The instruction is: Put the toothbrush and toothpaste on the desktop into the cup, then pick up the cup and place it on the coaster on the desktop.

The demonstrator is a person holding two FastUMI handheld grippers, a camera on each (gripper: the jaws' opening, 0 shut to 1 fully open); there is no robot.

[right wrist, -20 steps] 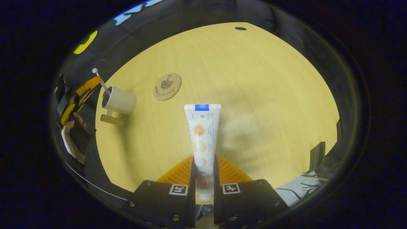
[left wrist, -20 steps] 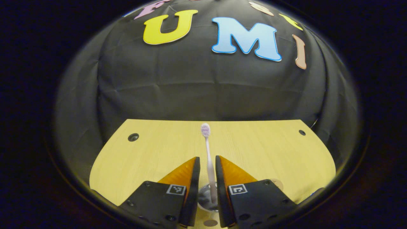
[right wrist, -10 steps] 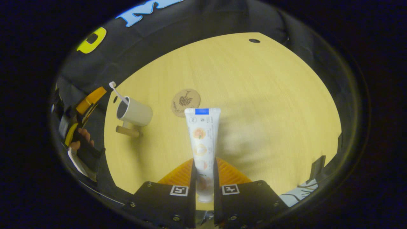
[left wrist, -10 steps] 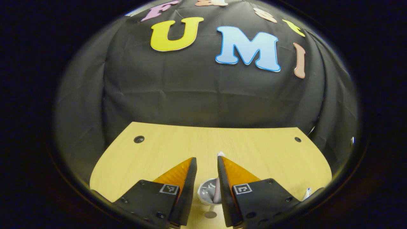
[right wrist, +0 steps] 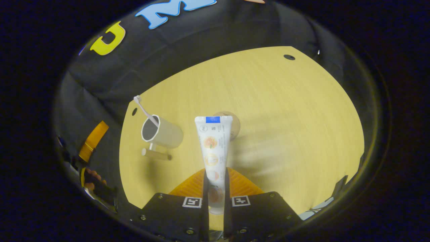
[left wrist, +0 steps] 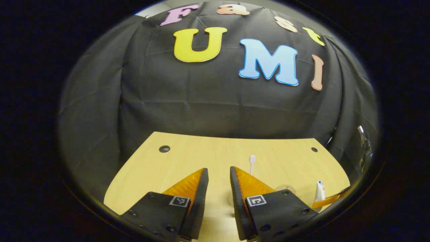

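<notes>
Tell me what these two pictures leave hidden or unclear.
- Coaster, right gripper view: mostly behind the toothpaste; its pattern can't be seen.
- Toothbrush, right gripper view: its lower end is inside the cup.
- Cup, left gripper view: hidden behind the left gripper; just the toothbrush head rises above.

The left gripper (left wrist: 219,174) has two wedge-shaped fingers with ribbed faces, set on black blocks. Each block carries a small square black-and-white marker and some screws at its edge. The right gripper (right wrist: 215,176) has the same blocks, markers and screws.
</notes>
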